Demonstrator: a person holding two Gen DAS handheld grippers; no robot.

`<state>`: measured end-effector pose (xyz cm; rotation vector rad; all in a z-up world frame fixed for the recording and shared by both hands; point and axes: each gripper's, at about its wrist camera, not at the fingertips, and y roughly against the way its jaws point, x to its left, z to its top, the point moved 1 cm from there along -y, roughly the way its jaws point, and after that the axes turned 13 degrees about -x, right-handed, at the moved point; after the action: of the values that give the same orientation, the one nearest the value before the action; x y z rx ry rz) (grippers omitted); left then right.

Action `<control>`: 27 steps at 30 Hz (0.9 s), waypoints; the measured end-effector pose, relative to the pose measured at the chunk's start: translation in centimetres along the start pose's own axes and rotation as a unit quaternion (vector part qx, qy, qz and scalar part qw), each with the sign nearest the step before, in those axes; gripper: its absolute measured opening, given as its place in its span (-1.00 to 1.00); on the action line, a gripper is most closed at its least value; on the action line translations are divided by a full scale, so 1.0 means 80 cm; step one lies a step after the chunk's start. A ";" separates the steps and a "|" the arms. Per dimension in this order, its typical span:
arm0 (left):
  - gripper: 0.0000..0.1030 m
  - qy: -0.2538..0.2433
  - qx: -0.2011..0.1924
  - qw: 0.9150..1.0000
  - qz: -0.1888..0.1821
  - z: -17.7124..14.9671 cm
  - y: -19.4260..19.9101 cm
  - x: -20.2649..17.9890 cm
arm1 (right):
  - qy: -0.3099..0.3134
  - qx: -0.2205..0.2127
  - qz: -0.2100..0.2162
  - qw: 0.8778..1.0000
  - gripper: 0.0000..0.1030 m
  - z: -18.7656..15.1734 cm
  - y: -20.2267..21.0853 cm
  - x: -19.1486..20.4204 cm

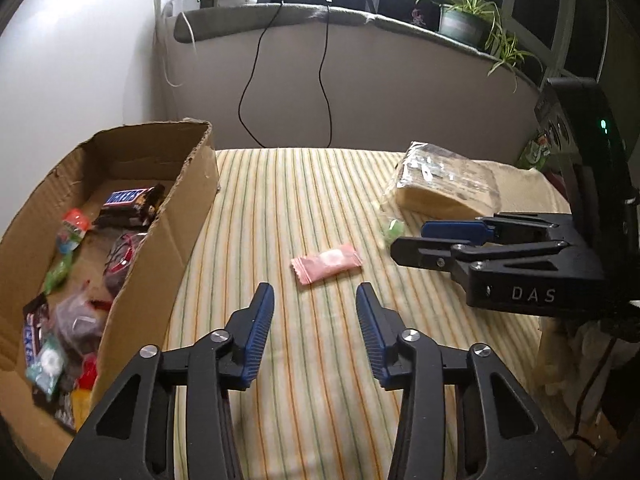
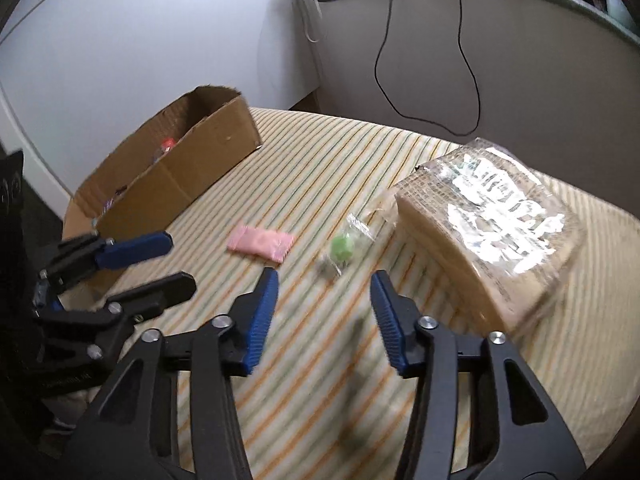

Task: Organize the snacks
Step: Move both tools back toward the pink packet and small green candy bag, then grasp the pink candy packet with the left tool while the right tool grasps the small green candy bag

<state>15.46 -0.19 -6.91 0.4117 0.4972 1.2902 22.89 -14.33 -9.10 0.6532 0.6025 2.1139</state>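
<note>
Two grippers spread, empty | pink candy (image 1: 327, 263) ahead of left gripper (image 1: 315, 300) | green candy (image 2: 343, 249) ahead of right gripper (image 2: 324, 286)

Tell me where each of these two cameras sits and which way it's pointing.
Left wrist: rides the left gripper, open, facing a pink wrapped candy; brown cardboard box at its left, right gripper at its right.
Right wrist: rides the right gripper, open, facing a green wrapped candy; left gripper at its left.
Shared: the candies, box, clear bag of bread, striped cloth.

Left tool (image 1: 315, 298), right tool (image 2: 324, 284) agape.
</note>
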 end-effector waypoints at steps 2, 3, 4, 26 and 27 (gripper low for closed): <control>-0.26 -0.002 0.002 1.000 -0.002 0.001 -0.007 0.001 | -0.008 0.003 -0.005 1.000 -0.07 0.003 -0.009 -0.001; -0.29 -0.003 0.003 1.000 -0.004 0.001 -0.009 0.002 | -0.011 0.005 -0.009 1.000 -0.08 0.004 -0.013 -0.001; -0.29 -0.004 0.004 1.000 -0.005 0.001 -0.009 0.003 | -0.014 0.007 -0.016 1.000 -0.10 0.006 -0.018 -0.001; -0.29 0.020 0.018 0.999 -0.045 0.027 -0.060 0.002 | -0.001 0.022 -0.055 0.998 -0.55 0.003 -0.023 -0.011; -0.29 0.028 0.024 0.998 -0.049 0.026 -0.065 0.004 | 0.002 0.022 -0.055 0.998 -0.55 0.001 -0.022 -0.010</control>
<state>20.85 -1.11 -8.07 0.3883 0.5894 1.1998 24.35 -14.01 -10.28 0.6269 0.6746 2.0040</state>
